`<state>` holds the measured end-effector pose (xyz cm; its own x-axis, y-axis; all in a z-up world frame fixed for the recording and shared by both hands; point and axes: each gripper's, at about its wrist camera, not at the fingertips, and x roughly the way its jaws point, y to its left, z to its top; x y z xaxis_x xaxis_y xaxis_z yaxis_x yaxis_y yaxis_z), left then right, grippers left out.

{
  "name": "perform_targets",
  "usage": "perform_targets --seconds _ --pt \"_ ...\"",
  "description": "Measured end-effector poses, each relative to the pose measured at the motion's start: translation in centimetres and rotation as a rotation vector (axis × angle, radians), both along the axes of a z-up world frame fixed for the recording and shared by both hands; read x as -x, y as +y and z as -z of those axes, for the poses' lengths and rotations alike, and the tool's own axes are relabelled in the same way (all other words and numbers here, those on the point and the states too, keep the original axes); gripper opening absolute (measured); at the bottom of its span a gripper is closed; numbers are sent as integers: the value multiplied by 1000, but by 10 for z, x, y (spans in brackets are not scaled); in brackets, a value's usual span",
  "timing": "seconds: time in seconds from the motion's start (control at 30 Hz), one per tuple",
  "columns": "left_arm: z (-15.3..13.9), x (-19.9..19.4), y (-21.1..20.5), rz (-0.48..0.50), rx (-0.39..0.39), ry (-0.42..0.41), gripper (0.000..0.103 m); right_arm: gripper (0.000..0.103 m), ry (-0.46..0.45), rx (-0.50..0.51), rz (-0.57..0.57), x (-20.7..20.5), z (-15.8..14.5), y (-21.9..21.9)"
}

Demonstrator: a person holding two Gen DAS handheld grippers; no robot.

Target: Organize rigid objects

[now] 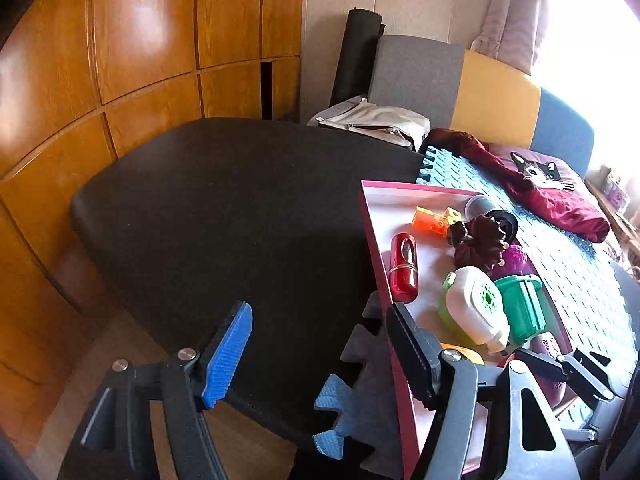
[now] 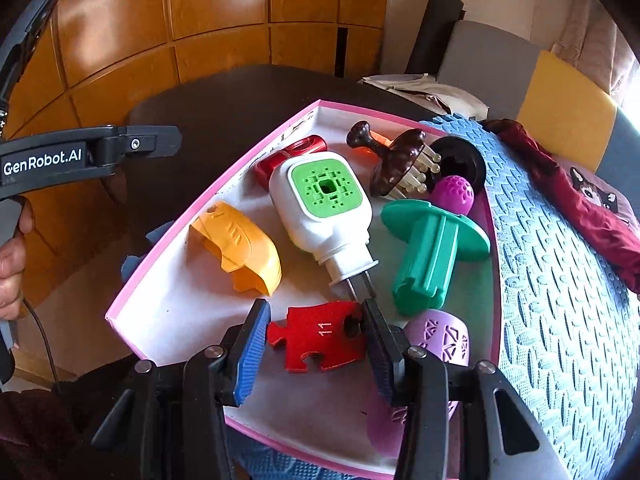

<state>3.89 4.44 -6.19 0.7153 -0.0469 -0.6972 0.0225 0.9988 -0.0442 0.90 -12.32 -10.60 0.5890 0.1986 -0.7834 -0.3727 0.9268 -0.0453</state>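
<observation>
A pink-rimmed white box (image 2: pixel 168 304) holds several rigid objects: a white and green plug-in device (image 2: pixel 320 208), a yellow shell (image 2: pixel 240 248), a teal flanged part (image 2: pixel 428 256), a brown comb (image 2: pixel 400 160), a red capsule (image 2: pixel 288 156), a purple ball (image 2: pixel 454 194) and a lilac cup (image 2: pixel 440 340). My right gripper (image 2: pixel 316 340) is shut on a red puzzle piece (image 2: pixel 316 338) just above the box floor. My left gripper (image 1: pixel 320 348) is open and empty, beside the box's left rim (image 1: pixel 380 264), over the black mat (image 1: pixel 224 208). The box contents also show in the left wrist view, such as the capsule (image 1: pixel 404 268).
The box sits on a blue foam mat (image 2: pixel 560 320). A dark red cloth with a cat print (image 2: pixel 592 204) lies at the right. Grey, yellow and blue cushions (image 1: pixel 496 96) and a beige bag (image 1: pixel 376 124) stand behind. Wooden cabinet doors (image 1: pixel 120 60) fill the left.
</observation>
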Motion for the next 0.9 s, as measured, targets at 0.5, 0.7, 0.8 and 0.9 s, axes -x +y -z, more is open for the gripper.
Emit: perform_targets --seconds 0.5,0.7,0.8,0.9 --pt "-17 19 -11 -12 -16 -54 96 62 -180 -92 202 16 -55 -27" --pt "-21 26 -15 -20 -17 -64 103 62 -172 -99 298 14 -53 -37" --pt "-20 27 -16 -25 -13 -51 103 62 -177 -82 355 14 -53 -42" --pt "-19 30 -18 -25 -5 -41 103 62 -183 -97 415 13 -53 -46"
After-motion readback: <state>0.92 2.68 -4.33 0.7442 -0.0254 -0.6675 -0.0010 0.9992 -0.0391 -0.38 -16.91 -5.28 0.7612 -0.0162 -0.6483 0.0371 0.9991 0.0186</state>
